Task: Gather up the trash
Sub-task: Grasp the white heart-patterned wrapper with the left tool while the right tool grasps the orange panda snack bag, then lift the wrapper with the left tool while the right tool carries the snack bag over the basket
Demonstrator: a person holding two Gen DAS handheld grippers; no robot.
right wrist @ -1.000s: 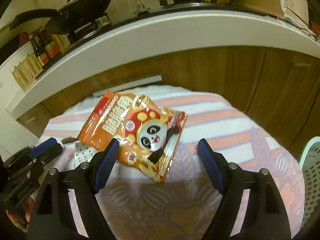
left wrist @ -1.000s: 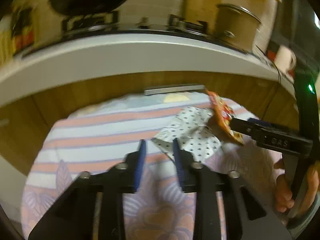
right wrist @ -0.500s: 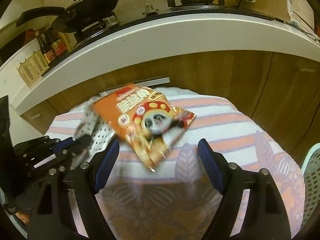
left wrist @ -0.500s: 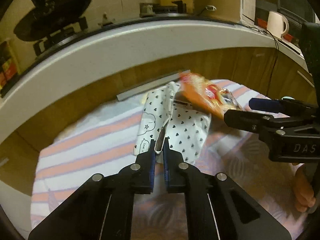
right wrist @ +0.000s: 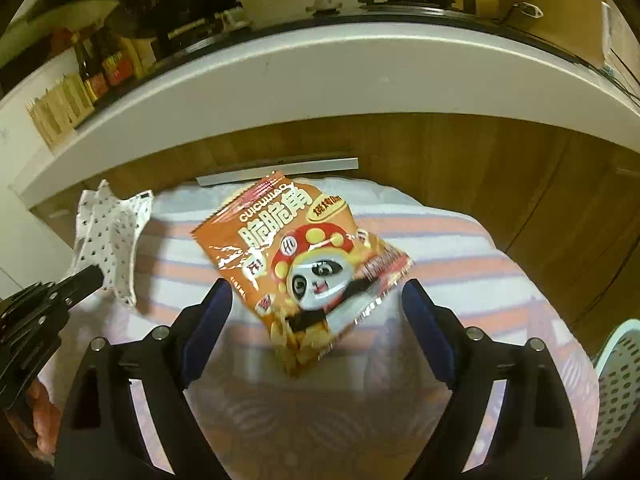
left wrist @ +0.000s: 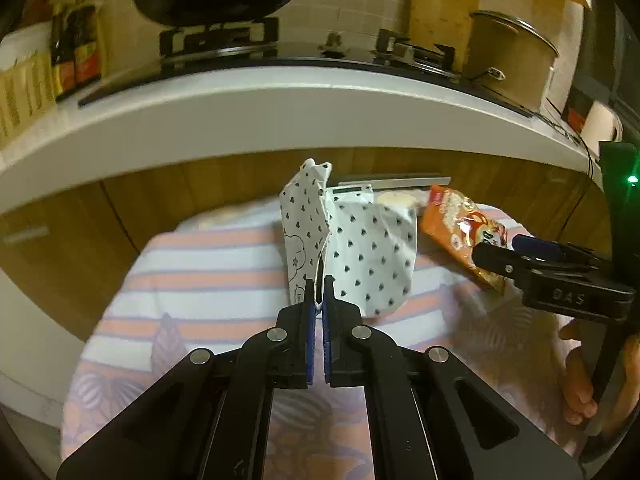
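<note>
My left gripper (left wrist: 319, 292) is shut on the lower edge of a white paper bag with small black hearts (left wrist: 368, 248), which stands up off the striped tablecloth (left wrist: 200, 280). The right wrist view shows the same bag (right wrist: 108, 236) at the left, pinched by the left gripper (right wrist: 80, 280). An orange snack packet with a panda (right wrist: 304, 264) sits tilted between the jaws of my right gripper (right wrist: 316, 300). Those jaws are opening and their blue pads stand clear of the packet. The left wrist view has the packet (left wrist: 460, 232) at the right gripper's tip (left wrist: 520, 252).
A white perforated basket (right wrist: 616, 380) stands at the table's right edge. Behind the table runs a wooden cabinet front under a white counter (left wrist: 280, 108) with a wok, bottles and a pot. A hand (left wrist: 580, 400) grips the right tool.
The left jaws went from open to shut on the white bag, which now stands raised. The right jaws have widened and the snack packet has shifted between them.
</note>
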